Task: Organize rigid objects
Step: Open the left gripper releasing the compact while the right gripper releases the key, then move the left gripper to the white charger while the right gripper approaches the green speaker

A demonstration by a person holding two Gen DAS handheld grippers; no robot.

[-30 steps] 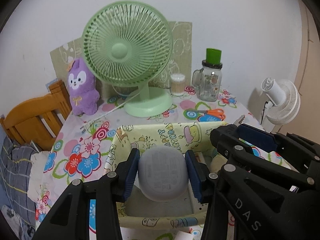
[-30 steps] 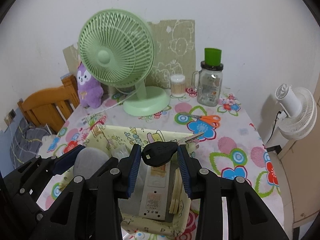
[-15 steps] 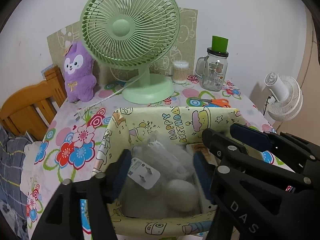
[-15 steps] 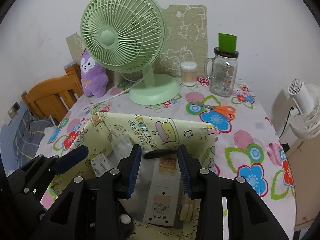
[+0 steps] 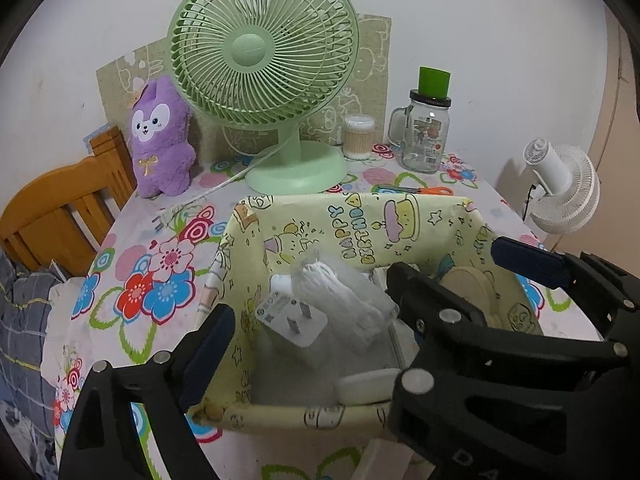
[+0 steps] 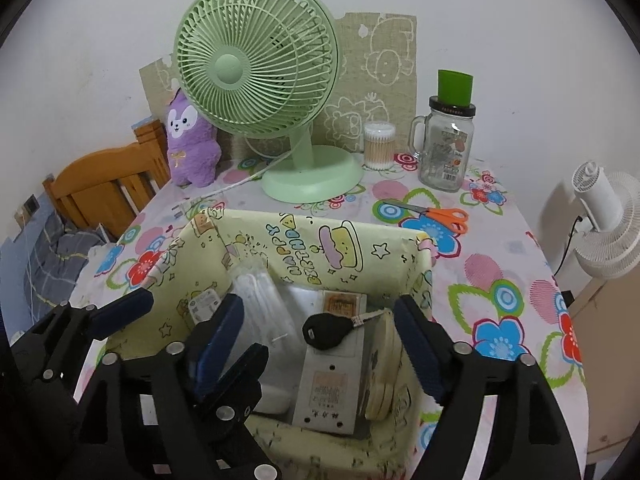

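The right gripper (image 6: pixel 320 344) is gaping wide and empty above the black key (image 6: pixel 326 330), which is lying on the grey power strip (image 6: pixel 330 384), its label unreadable. The left gripper (image 5: pixel 308 320) is also spreading wide, holding nothing, its right finger hiding behind the other tool at 3 o'clock, while the yellow basket (image 5: pixel 360 228) is showing "HAPPY BIRTHDA", the last letter hard to make out

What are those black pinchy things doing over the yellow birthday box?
A person is tidying hard little things into the yellow box. Both grippers hang open above it, holding nothing. Under the right gripper a black key lies on a grey power strip. Under the left gripper sit a white plug and a clear bag.
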